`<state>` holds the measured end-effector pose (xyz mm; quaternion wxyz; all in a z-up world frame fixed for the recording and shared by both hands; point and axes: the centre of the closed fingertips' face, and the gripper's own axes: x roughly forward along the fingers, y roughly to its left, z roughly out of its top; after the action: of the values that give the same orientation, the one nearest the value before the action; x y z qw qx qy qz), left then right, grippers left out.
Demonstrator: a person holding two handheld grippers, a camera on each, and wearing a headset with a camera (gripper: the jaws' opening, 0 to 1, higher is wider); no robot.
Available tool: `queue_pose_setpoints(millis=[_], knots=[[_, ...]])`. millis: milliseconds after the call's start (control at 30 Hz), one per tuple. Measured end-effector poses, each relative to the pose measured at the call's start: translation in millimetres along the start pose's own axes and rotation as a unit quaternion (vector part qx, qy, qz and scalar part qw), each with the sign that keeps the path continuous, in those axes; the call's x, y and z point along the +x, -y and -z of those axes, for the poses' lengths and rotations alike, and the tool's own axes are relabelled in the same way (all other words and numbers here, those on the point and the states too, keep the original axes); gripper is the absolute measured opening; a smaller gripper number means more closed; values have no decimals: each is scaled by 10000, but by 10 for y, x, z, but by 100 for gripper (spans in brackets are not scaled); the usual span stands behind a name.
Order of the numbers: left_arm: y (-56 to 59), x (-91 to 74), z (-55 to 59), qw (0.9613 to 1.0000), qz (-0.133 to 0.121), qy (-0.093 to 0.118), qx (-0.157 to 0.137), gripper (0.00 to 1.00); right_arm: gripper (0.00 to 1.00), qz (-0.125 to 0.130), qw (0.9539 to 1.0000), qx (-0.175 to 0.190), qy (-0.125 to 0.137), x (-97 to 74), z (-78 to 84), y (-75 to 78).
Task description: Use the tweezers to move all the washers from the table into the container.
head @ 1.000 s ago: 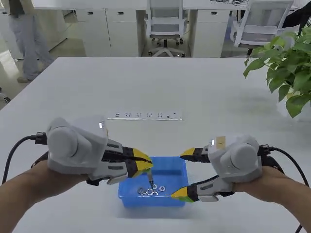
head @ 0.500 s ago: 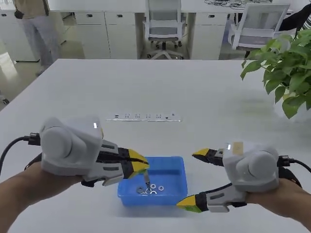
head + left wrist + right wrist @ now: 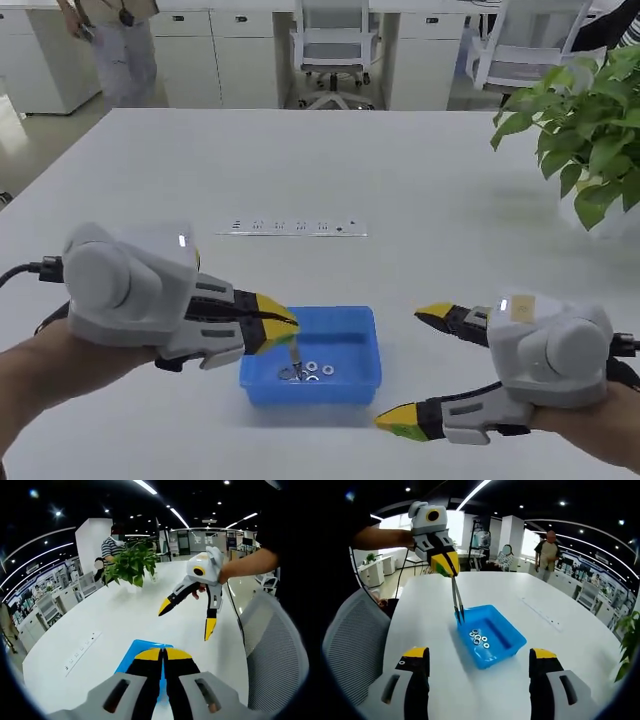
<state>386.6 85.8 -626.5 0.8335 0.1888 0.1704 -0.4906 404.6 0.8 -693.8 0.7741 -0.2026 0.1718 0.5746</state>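
A blue container (image 3: 345,388) sits on the white table in front of me, with several metal washers (image 3: 308,372) lying in its near part. My left gripper (image 3: 285,325) is shut on a pair of tweezers (image 3: 294,358), whose tips point down into the container just above the washers. In the right gripper view the tweezers (image 3: 456,597) hang from the left gripper (image 3: 446,566) over the container (image 3: 495,657) beside the washers (image 3: 478,637). My right gripper (image 3: 412,367) stands open and holds nothing, to the right of the container and apart from it.
A flat power strip (image 3: 292,227) lies in the middle of the table. A leafy plant (image 3: 585,130) stands at the far right edge. Office chairs (image 3: 335,40) and a standing person (image 3: 115,45) are beyond the table's far side.
My right gripper has drawn back to the right, from the container's right edge to a spot well clear of it. The left gripper keeps the tweezers over the washers.
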Motion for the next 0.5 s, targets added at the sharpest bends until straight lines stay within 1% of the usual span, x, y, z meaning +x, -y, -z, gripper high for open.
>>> queue_pose_setpoints(millis=[67,133,233,400,500], knots=[[26,-14,-9,10000,10,8,-4,4,83,14,10000,35,-4,-22,12,-16],[61,-30,-22,10000,43,26,-8,4,82,20,10000,-9,62,-42,-3,-39],[108,-43,-32,10000,89,44,-8,4,82,21,10000,44,61,-49,-18,-74],[221,-59,-53,9998,205,89,7,4,81,-40,9999,-20,117,-52,-50,-167],[297,-59,-46,9995,287,102,24,4,79,-114,9998,-48,133,-46,-59,-230]])
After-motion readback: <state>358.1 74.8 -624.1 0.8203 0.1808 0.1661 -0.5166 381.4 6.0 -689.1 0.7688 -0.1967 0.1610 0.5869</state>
